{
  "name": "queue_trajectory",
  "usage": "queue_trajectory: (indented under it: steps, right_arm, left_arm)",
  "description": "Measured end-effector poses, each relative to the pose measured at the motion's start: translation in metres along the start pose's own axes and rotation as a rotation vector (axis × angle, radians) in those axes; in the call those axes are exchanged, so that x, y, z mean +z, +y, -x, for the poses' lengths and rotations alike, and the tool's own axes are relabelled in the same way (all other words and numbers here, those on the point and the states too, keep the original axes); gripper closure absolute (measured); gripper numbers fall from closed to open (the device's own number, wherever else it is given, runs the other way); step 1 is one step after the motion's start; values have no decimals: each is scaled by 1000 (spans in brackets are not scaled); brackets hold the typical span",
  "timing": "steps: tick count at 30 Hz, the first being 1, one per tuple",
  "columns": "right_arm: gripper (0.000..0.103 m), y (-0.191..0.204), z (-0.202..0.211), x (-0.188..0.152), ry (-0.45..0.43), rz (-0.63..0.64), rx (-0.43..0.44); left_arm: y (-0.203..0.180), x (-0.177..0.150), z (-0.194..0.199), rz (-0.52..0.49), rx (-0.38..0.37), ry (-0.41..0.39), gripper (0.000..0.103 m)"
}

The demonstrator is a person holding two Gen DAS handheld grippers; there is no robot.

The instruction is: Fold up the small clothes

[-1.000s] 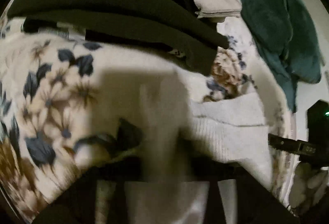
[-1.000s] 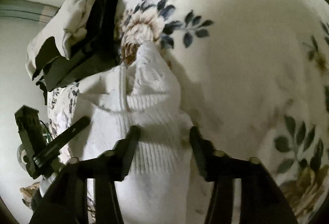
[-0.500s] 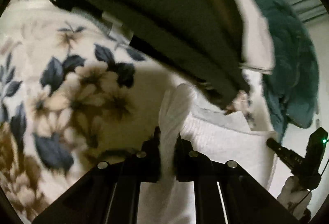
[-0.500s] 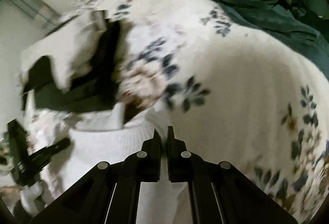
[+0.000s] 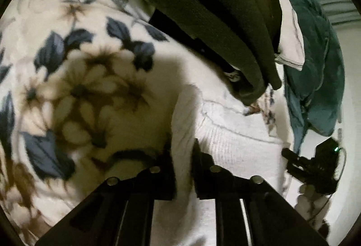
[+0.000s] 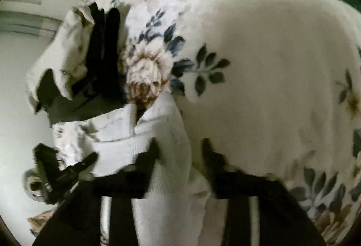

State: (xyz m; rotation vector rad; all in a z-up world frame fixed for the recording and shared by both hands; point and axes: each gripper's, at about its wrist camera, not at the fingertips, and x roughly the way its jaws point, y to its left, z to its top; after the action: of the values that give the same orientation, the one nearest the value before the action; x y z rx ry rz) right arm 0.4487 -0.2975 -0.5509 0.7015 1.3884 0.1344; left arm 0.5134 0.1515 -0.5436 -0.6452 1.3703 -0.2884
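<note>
A small white ribbed garment [image 5: 237,140] lies on a floral blanket [image 5: 79,79]. My left gripper [image 5: 182,151] is shut on a raised fold of the white garment, which stands up between its fingers. In the right wrist view the same white garment [image 6: 158,133] lies under my right gripper [image 6: 180,151], whose fingers are spread apart over its ribbed edge without gripping it. The left gripper's body [image 6: 58,173] shows at the lower left of that view.
A stack of folded dark and cream clothes [image 5: 214,20] sits just beyond the white garment; it also shows in the right wrist view [image 6: 90,61]. A teal blanket [image 5: 315,65] is heaped at the right. The right gripper's body [image 5: 315,162] shows low right.
My right gripper, shut half a second ago, has opened and dropped back over the garment's edge. My left gripper keeps its hold on the white fold and has moved slightly closer to the stack.
</note>
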Motion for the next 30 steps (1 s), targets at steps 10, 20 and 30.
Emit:
queue_trajectory:
  steps: [10, 20, 30]
  right_arm:
    - [41, -10, -16, -33, 87, -50, 94]
    - [92, 39, 7, -29, -178, 158, -80]
    - [50, 8, -5, -16, 21, 39, 9]
  left_arm:
    - [-8, -4, -8, -15, -76, -12, 61]
    - [-1, 5, 7, -17, 12, -76, 95]
    - [27, -7, 23, 71, -132, -11, 40]
